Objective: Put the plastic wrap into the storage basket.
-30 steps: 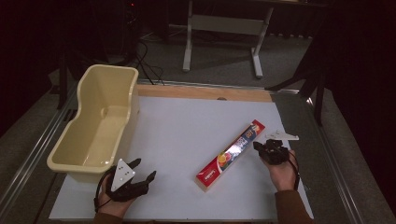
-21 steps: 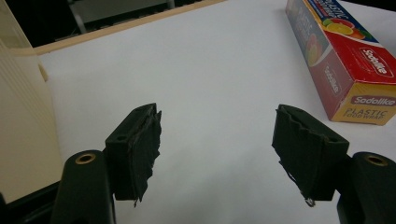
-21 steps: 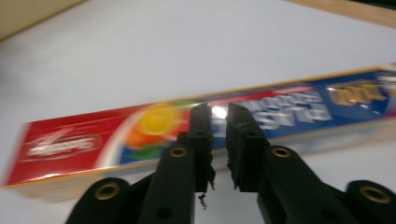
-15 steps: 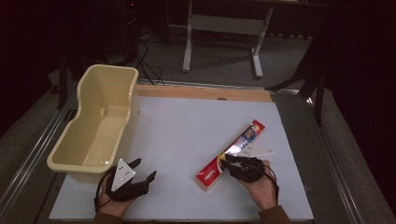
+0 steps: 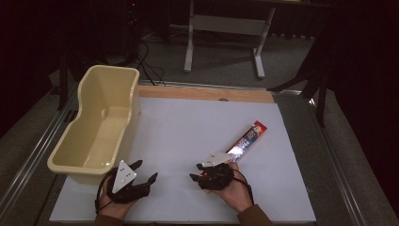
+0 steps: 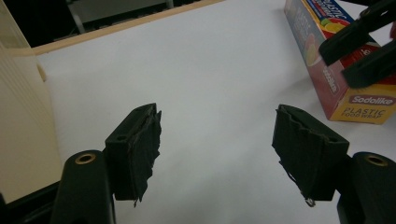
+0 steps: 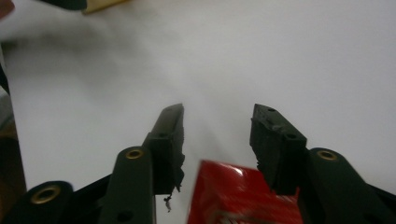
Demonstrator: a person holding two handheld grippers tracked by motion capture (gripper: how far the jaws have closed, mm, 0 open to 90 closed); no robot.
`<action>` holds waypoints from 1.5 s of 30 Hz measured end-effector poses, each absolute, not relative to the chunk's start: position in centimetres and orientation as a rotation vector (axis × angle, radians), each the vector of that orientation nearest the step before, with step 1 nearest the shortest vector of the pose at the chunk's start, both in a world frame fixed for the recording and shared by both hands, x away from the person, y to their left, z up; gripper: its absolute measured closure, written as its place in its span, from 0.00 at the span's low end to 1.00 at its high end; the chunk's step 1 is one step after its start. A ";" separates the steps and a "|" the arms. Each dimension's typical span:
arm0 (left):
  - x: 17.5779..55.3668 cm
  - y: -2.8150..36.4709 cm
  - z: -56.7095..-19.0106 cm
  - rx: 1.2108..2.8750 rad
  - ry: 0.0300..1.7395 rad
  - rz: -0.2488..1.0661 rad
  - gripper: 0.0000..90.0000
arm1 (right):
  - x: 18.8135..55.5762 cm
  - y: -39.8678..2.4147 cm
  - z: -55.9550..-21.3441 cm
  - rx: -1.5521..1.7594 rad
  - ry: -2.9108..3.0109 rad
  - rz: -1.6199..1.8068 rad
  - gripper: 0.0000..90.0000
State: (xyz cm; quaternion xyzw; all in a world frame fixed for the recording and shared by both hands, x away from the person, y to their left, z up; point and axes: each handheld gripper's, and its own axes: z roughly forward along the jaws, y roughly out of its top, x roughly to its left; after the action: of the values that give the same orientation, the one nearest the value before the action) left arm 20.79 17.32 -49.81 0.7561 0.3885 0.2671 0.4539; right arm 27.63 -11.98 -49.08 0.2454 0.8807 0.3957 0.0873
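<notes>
Wrap box beneath parted right tongs

Overhead light fell evenly on the white counter, which read bright, while the surrounding room lay dark. Soft, short shadows sat beneath the cream tub. The high view was grainy and low in detail. The right gripper view was motion-blurred and washed out; its red box end was out of focus. The left gripper view was sharp, box lettering legible.
</notes>
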 end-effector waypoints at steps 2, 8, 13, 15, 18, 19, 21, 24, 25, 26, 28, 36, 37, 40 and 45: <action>20.8 17.3 -49.8 1.866 0.960 0.659 0.35 | 27.6 -11.4 -49.3 0.695 2.648 1.152 0.68; 20.8 17.3 -49.8 1.867 0.959 0.657 0.35 | 27.3 -9.9 -49.7 0.636 2.691 1.050 0.82; 20.8 17.3 -49.9 1.870 0.959 0.656 0.35 | 27.6 -9.3 -49.8 0.719 2.681 0.955 0.89; 20.8 17.3 -49.9 1.870 0.960 0.656 0.35 | 27.7 -9.0 -49.7 0.771 2.682 0.918 0.94; 20.8 17.3 -49.8 1.867 0.961 0.657 0.35 | 27.9 -8.8 -49.6 0.817 2.688 0.874 0.97; 20.8 17.3 -49.8 1.867 0.962 0.657 0.35 | 27.9 -8.8 -49.5 0.827 2.695 0.865 0.98; 20.8 17.4 -49.8 1.865 0.963 0.657 0.35 | 27.8 -8.7 -49.4 0.822 2.714 0.828 1.00; 20.7 17.4 -49.8 1.863 0.962 0.656 0.35 | 27.3 -9.1 -49.1 0.811 2.738 0.769 1.00; 20.7 17.5 -49.8 1.864 0.962 0.655 0.35 | 27.1 -9.3 -49.1 0.810 2.741 0.759 1.00; 20.7 17.5 -49.8 1.863 0.964 0.656 0.35 | 26.7 -9.7 -49.1 0.812 2.743 0.747 1.00; 20.7 17.5 -49.8 1.862 0.964 0.655 0.35 | 26.3 -10.1 -49.0 0.802 2.746 0.730 1.00; 20.7 17.3 -49.9 1.870 0.968 0.658 0.35 | 23.0 -16.3 -48.8 0.871 2.755 0.738 1.00; 20.8 17.3 -49.9 1.870 0.969 0.658 0.35 | 22.7 -16.9 -48.8 0.881 2.756 0.731 1.00; 20.7 17.3 -49.9 1.870 0.970 0.658 0.35 | 21.8 -18.6 -48.7 0.918 2.747 0.712 1.00; 20.8 17.3 -50.0 1.870 0.973 0.658 0.35 | 21.1 -19.9 -48.5 0.885 2.732 0.693 0.88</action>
State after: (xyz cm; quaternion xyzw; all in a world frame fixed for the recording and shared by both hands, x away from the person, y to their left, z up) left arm 20.78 17.28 -49.96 0.7563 0.3936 0.2662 0.4497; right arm 21.05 -19.85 -48.49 0.2983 0.9207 0.2336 0.0933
